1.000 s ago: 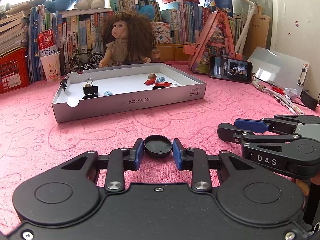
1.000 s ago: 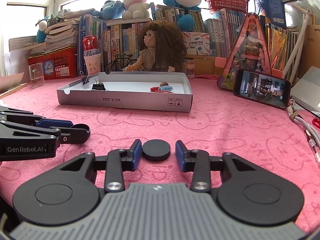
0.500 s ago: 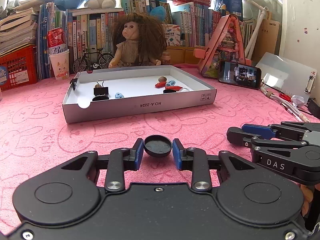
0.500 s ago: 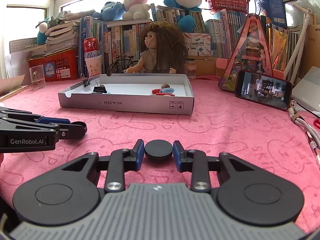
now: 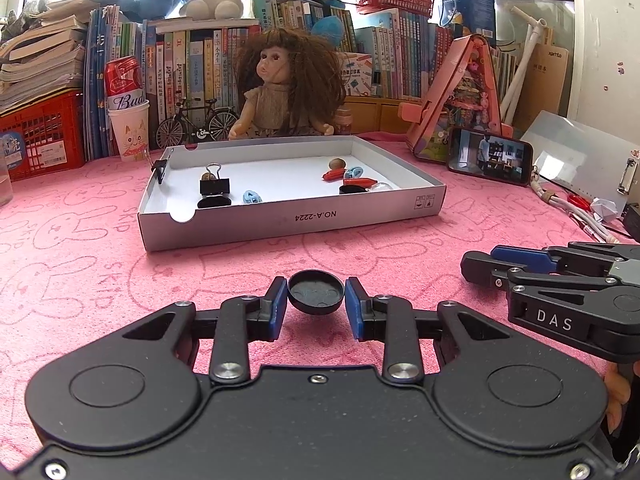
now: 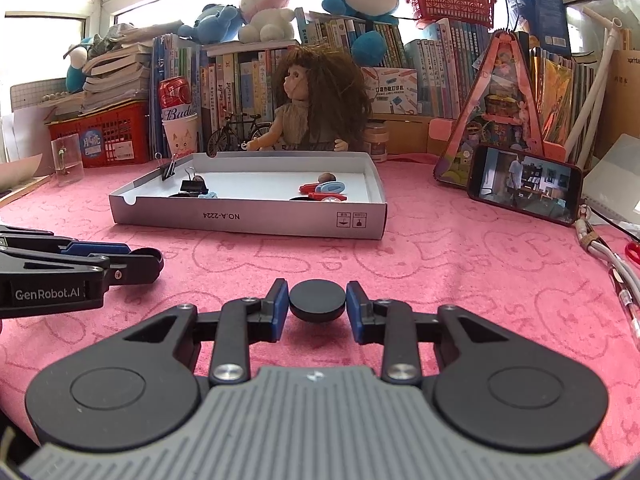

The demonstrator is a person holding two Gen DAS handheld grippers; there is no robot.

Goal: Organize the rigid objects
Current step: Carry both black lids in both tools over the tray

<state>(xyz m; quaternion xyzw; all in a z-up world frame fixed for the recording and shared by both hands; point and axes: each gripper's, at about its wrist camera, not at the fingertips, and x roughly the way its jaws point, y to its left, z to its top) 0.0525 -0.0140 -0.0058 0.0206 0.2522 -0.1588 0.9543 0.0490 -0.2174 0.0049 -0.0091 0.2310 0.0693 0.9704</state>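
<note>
— Two black caps, one to each gripper. The left gripper (image 5: pixel 316 300) pinches a cap (image 5: pixel 316 291) hollow side up between its blue pads, and the right gripper (image 6: pixel 317 302) clamps a cap (image 6: pixel 317 300) flat side up in the same way.

— Are both really gripped, not just sitting between the jaws?

— Both sets of pads press on the rims. Both caps sit just over the pink cloth (image 5: pixel 80 248); whether they touch it, I cannot tell.

— And the box?

— The shallow white box (image 5: pixel 288 222) sits further back on the cloth, well apart from both grippers. A black binder clip (image 5: pixel 215 186) stands in its left part, a small blue piece (image 5: pixel 252 197) just beside it. Red and blue bits (image 5: pixel 352 178) and another black cap (image 5: pixel 352 189) cluster at the right end.

— Anything behind it?

— A doll (image 5: pixel 286 88) sits at the far edge of the box, in front of a row of books (image 5: pixel 192 68). A phone (image 5: pixel 490 156) leans to the right, its screen lit.
</note>
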